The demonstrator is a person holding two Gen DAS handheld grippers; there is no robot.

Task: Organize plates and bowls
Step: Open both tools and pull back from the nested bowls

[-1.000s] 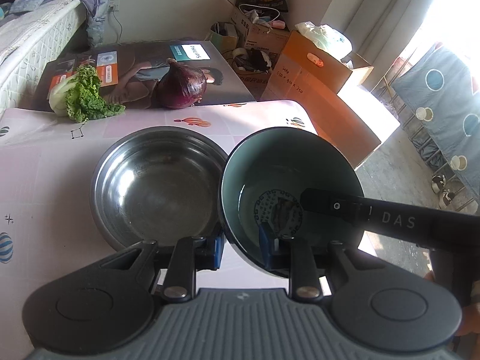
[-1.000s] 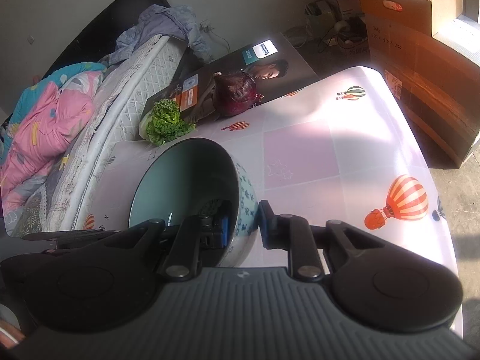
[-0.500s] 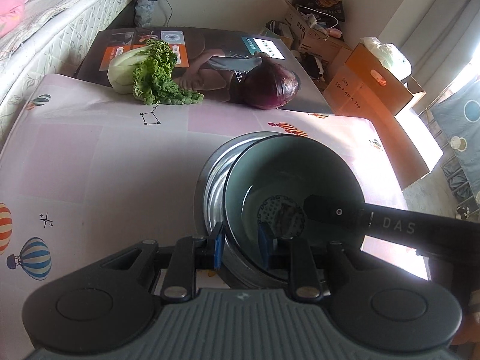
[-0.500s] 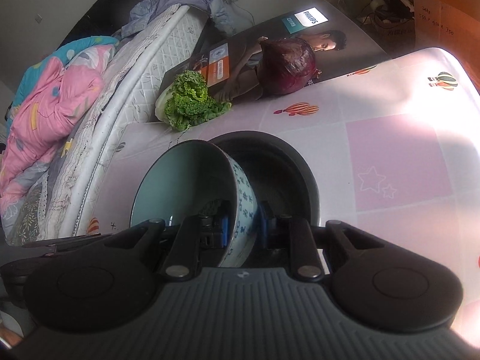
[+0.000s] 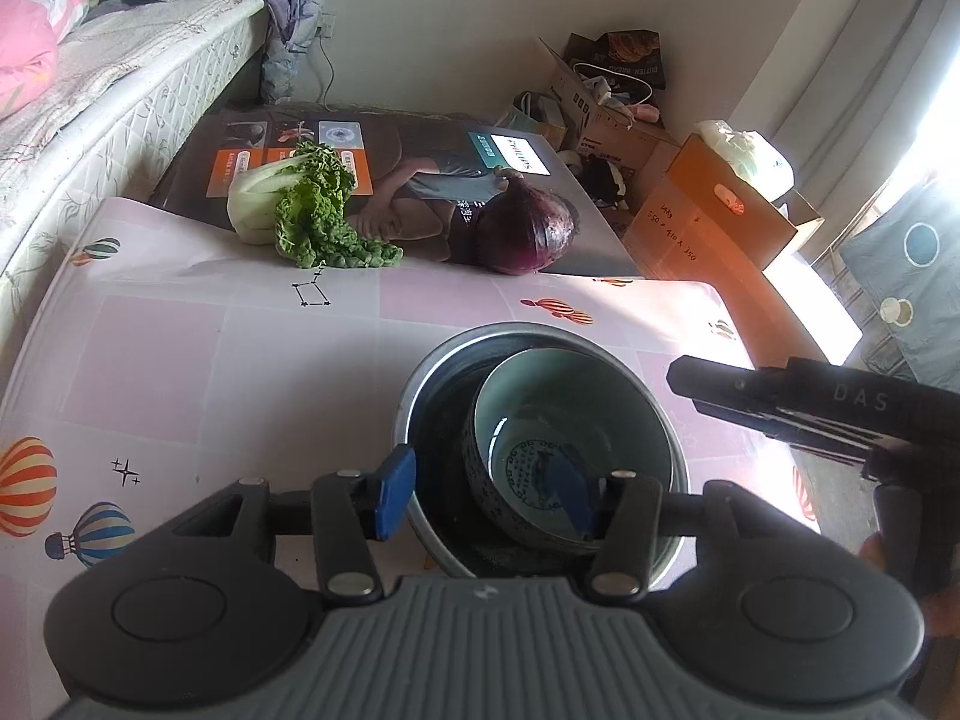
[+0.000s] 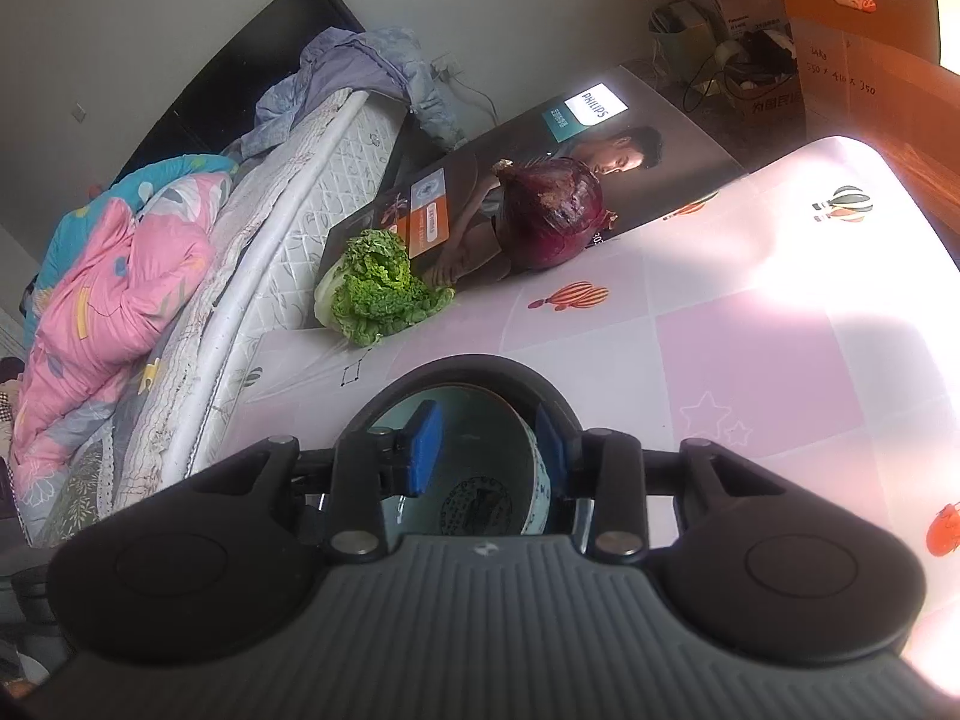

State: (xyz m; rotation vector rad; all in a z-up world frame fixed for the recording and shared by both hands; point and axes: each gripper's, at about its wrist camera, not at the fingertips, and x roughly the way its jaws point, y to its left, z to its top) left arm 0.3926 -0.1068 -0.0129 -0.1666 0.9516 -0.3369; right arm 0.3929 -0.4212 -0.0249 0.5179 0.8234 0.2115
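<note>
Ceramic bowl [image 5: 570, 450], pale green inside with a blue emblem at the bottom, nested in the steel bowl [image 5: 414, 414] on the near part of the balloon-print tablecloth [image 5: 180, 360] — leaning toward the right wall rather than sitting level, by the look of it.

Left gripper [image 5: 480, 495] opening, blue pads clear on both sides: one outside the steel rim at the left, one inside the ceramic bowl. Right gripper [image 6: 489, 447] also opening, straddling the ceramic bowl's right wall without pressing it. Nothing grasped by either.

Likely trouble from here: a pad catching a rim on the way out, tipping the ceramic bowl or dragging both bowls across the cloth. Possible clatter or chipping if the tilted bowl settles hard against steel. Bowls near the table's front edge — a careless pull toward that edge risky.

Farther off, a leafy cabbage [image 5: 300, 210] and a red onion [image 5: 528, 234] at the far edge, well apart from the bowls.
</note>
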